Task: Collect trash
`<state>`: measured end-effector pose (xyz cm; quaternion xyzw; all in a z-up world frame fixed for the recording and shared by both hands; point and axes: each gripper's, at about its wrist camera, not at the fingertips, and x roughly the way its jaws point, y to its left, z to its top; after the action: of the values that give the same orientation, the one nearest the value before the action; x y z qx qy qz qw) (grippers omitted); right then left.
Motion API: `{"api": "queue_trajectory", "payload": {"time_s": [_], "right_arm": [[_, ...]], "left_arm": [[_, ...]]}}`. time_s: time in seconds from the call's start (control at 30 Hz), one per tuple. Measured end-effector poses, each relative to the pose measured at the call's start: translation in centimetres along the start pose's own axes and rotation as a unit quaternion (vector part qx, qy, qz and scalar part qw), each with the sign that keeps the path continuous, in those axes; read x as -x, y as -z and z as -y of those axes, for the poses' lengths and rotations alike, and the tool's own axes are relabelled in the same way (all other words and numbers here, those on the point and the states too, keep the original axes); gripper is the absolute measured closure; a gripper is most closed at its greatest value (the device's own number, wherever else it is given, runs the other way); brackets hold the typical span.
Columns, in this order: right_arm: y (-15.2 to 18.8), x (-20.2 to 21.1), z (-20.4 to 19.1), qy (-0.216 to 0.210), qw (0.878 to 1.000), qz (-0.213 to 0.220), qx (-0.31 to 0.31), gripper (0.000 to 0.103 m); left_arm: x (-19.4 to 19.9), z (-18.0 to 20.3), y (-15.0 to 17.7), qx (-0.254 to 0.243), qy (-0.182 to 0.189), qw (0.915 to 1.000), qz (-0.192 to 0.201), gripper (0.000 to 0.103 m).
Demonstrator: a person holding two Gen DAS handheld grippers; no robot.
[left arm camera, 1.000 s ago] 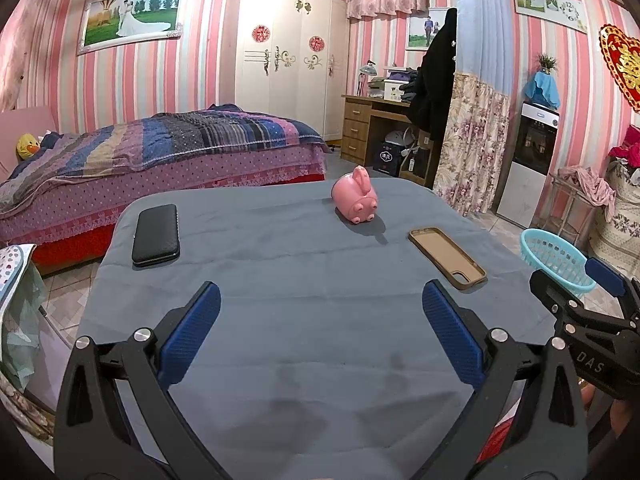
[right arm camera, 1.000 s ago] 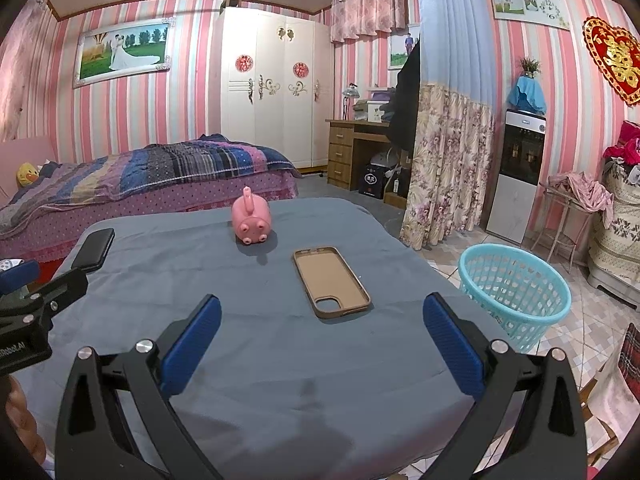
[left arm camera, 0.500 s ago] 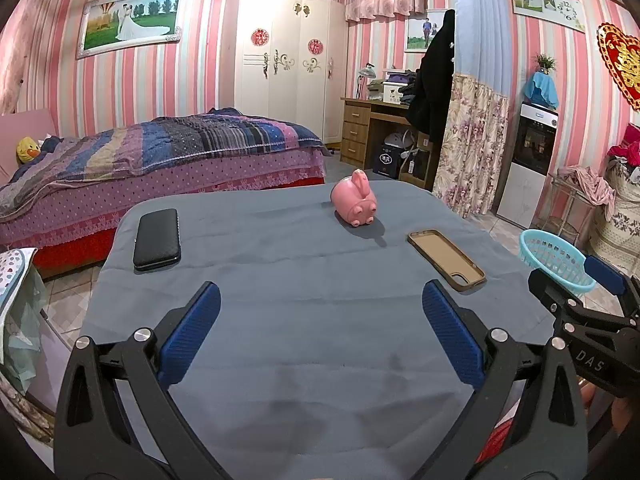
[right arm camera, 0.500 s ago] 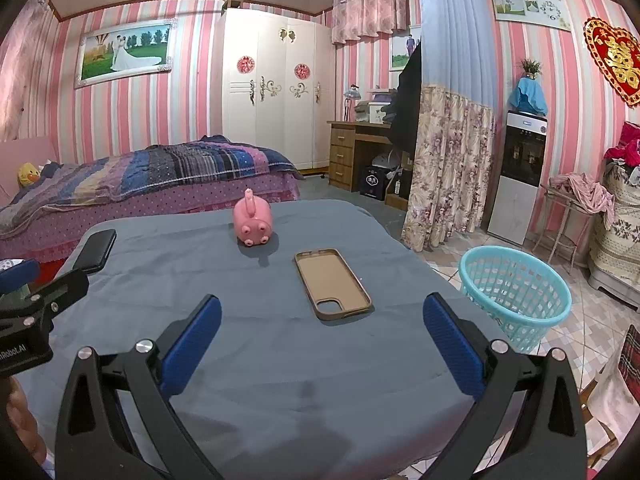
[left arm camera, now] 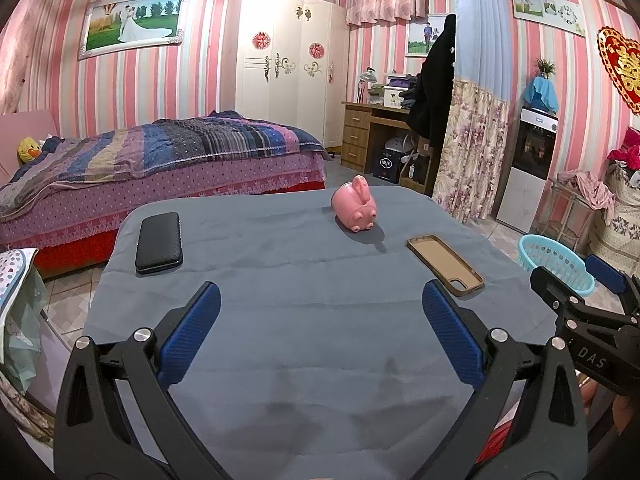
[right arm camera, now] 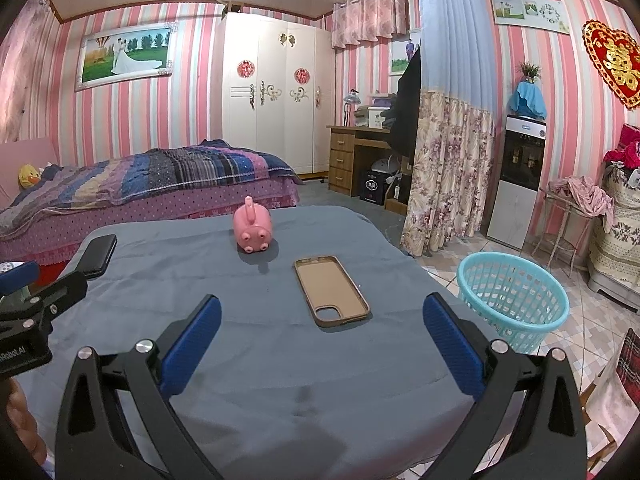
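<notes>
On the table with a grey-blue cloth (left arm camera: 312,344) lie a pink rabbit toy (left arm camera: 357,210), a brown phone case (left arm camera: 445,264) and a black case (left arm camera: 158,242). In the right wrist view they are the toy (right arm camera: 253,231), the brown case (right arm camera: 330,290) and the black case (right arm camera: 98,255). A light blue basket (right arm camera: 514,300) stands on the floor right of the table; it also shows in the left wrist view (left arm camera: 554,258). My left gripper (left arm camera: 320,328) is open and empty above the near table. My right gripper (right arm camera: 322,332) is open and empty, the brown case just ahead.
A bed (left arm camera: 160,168) stands behind the table, a white wardrobe (left arm camera: 288,64) and a wooden desk (left arm camera: 372,132) further back. A flowered curtain (right arm camera: 452,168), a water dispenser (right arm camera: 516,180) and a rack with clothes (right arm camera: 576,208) stand to the right.
Both grippers have drifted slightly, so the table objects sit a little differently in view. Both stay open and empty.
</notes>
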<state>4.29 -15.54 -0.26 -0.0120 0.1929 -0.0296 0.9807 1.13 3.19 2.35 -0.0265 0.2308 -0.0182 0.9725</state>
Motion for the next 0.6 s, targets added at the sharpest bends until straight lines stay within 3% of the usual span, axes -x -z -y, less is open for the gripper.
{"api": "queue_trajectory", "payload": {"time_s": [0.6], "right_arm": [[-0.8, 0.82, -0.16, 0.0, 1.0, 0.008, 0.0, 0.004]], "left_arm": [[0.9, -0.54, -0.42, 0.0, 0.001, 0.9999, 0.014, 0.005]]}}
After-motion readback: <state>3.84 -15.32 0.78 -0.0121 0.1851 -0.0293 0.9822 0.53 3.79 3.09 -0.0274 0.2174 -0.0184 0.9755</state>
